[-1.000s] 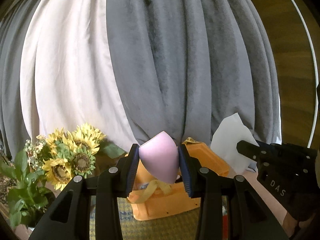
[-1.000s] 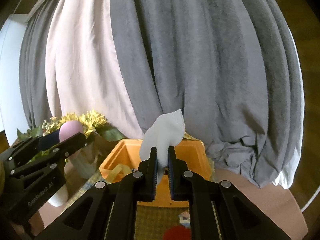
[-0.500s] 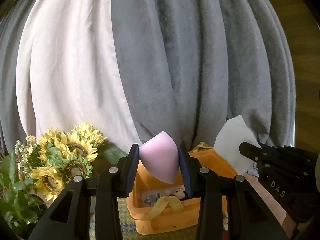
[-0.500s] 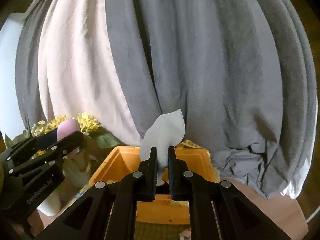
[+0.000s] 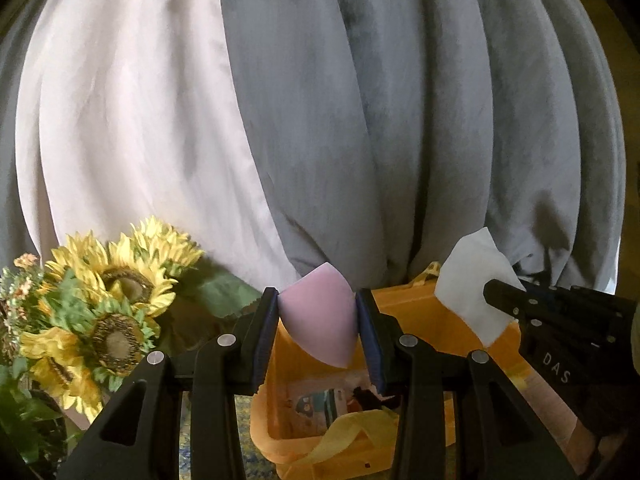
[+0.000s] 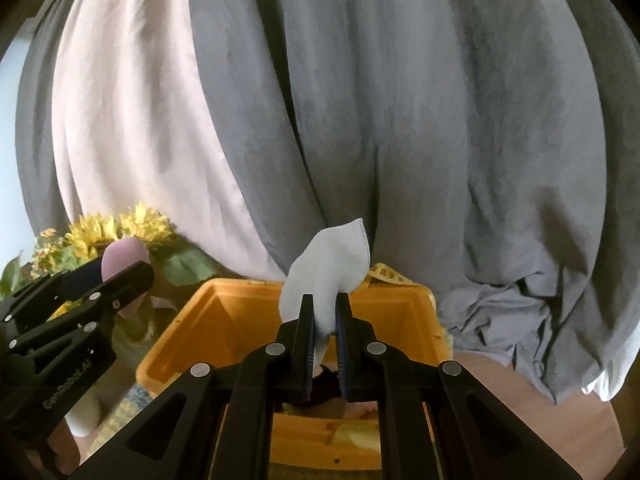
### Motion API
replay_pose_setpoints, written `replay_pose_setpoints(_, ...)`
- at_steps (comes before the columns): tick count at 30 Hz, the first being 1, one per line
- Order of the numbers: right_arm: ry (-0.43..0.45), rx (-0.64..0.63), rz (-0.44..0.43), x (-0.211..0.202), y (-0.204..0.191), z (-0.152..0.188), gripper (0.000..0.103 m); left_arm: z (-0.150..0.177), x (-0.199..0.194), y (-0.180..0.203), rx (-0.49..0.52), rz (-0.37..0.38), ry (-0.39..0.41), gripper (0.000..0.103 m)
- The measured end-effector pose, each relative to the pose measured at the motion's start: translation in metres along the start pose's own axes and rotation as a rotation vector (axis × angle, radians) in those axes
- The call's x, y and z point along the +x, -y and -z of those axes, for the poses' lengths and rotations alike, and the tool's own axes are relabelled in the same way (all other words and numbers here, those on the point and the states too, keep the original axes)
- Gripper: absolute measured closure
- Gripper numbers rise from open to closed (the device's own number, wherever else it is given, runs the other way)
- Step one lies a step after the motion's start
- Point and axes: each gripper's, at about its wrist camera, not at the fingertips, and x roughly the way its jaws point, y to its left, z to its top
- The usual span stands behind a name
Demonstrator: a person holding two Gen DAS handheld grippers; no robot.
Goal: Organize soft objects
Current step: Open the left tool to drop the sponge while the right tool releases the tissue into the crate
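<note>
Left tool [image 5: 317,322] clenched on pink sponge [image 5: 320,320]; right tool [image 6: 323,320] clenched on white cloth [image 6: 330,268]. Both have advanced over the orange bin [image 6: 224,308]; drop-in looks imminent.

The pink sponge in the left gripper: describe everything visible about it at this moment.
The pink sponge is a matte, pale pink-lilac makeup-style sponge, teardrop shaped with one flat slanted face and a crisp edge. It looks like soft foam. The left gripper is shut on it, blue-padded fingers pressing both flanks; its point aims downward. It is held in the air above the open orange bin, touching only the pads. In the right wrist view only its rounded end shows above the finger.
</note>
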Motion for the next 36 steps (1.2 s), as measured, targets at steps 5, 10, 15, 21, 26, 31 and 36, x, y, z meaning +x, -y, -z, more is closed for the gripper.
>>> replay_pose_setpoints(5,-0.05,0.013,0.005,0.027,0.007,0.004,0.092,0.008,0.025,0.004,0.021,-0.003,-0.043,0.065)
replay_pose_setpoints(10,-0.115,0.029,0.011,0.05,0.016,0.011,0.092,0.015,0.05,0.005,0.021,0.015,-0.111,0.064)
replay_pose_setpoints(15,-0.168,0.053,0.015,0.066,0.022,0.018,0.092,0.023,0.069,0.009,0.044,0.035,-0.162,0.064)
replay_pose_setpoints(21,-0.209,0.069,0.023,0.079,0.028,0.022,0.086,0.028,0.08,0.012,0.055,0.048,-0.19,0.05)
replay_pose_setpoints(26,-0.204,0.073,0.049,0.079,0.029,0.023,0.054,0.027,0.077,0.013,0.06,0.05,-0.183,0.043)
replay_pose_setpoints(31,-0.192,0.085,0.061,0.072,0.032,0.021,0.054,0.023,0.066,0.014,0.058,0.051,-0.162,0.033)
replay_pose_setpoints(36,-0.17,0.086,0.067,0.059,0.033,0.019,0.054,0.018,0.048,0.016,0.064,0.051,-0.125,0.027)
